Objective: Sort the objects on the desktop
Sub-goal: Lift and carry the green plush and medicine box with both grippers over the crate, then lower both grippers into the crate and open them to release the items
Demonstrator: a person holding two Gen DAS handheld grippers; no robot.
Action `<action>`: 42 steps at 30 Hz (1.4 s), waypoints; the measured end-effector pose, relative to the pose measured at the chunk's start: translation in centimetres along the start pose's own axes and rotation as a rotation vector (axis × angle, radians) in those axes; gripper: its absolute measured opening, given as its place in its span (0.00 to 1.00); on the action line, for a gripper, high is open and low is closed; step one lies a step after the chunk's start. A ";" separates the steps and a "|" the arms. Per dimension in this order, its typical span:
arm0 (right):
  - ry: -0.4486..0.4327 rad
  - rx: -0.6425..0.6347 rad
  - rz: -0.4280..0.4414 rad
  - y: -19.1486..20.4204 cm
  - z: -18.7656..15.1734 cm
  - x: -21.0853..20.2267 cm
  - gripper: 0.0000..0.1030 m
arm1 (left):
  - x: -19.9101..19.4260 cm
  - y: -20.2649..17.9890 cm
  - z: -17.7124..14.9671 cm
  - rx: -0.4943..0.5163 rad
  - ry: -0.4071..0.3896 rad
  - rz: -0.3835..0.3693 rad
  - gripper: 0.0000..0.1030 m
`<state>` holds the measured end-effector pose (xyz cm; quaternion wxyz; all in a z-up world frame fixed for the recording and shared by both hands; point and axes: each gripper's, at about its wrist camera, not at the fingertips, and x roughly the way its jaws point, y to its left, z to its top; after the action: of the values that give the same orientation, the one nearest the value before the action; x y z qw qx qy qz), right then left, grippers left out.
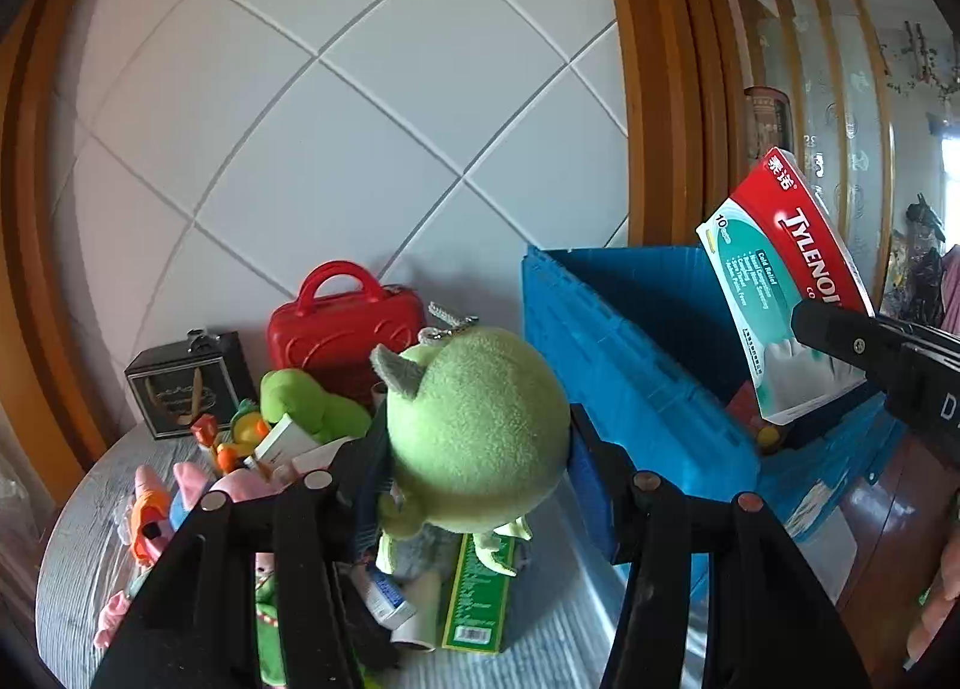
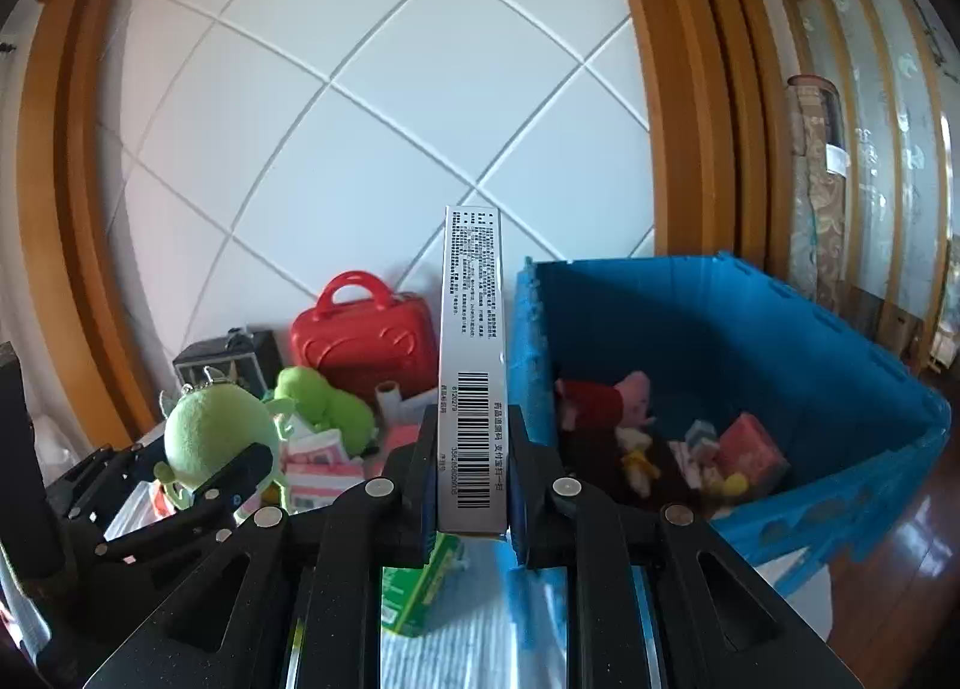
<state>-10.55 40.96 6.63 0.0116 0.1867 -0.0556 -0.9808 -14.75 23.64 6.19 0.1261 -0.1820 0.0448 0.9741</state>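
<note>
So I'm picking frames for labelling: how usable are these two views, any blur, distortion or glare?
Left wrist view: strong fisheye bending of the wall tiles, dark corners; green plush and Tylenol box sharp, blue crate slightly soft. Right wrist view: same bending; barcode on the box readable, crate contents blurred, sheen on the wooden floor.

White wall (image 1: 360,107) of large diagonal tiles with grey joints fills the far side. Curved wooden frame (image 1: 27,191) on its left, wooden door frame (image 1: 660,89) on its right. Far right: slatted wooden partition (image 2: 864,107) with frosted patterned glass; rolled patterned fabric (image 2: 819,191) upright beside it. Glossy reddish-brown floor (image 2: 900,557) near right
</note>
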 end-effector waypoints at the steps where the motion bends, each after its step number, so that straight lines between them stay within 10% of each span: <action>1: -0.008 0.001 -0.008 -1.4 0.4 -0.2 0.17 | 0.6 -1.4 0.8 0.003 -0.003 -0.007 0.51; 11: 0.009 -0.063 -0.121 -18.1 9.7 3.6 0.17 | 10.4 -15.0 12.8 -0.071 0.174 -0.243 0.51; 16: 0.171 -0.075 -0.112 -25.1 13.3 12.3 0.17 | 20.9 -20.4 15.7 -0.026 0.377 -0.147 0.51; 26: 0.669 -0.085 -0.102 -31.0 5.0 29.5 0.17 | 36.6 -24.0 6.8 0.014 0.842 0.022 0.51; 42: 0.921 -0.125 -0.134 -32.7 -0.6 33.0 0.18 | 40.0 -24.6 1.2 -0.003 1.044 -0.001 0.54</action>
<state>-41.09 71.97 -9.69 -0.0173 0.6045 0.0265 -0.7960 -44.78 56.65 -8.32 0.0871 -0.6436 0.1004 0.7537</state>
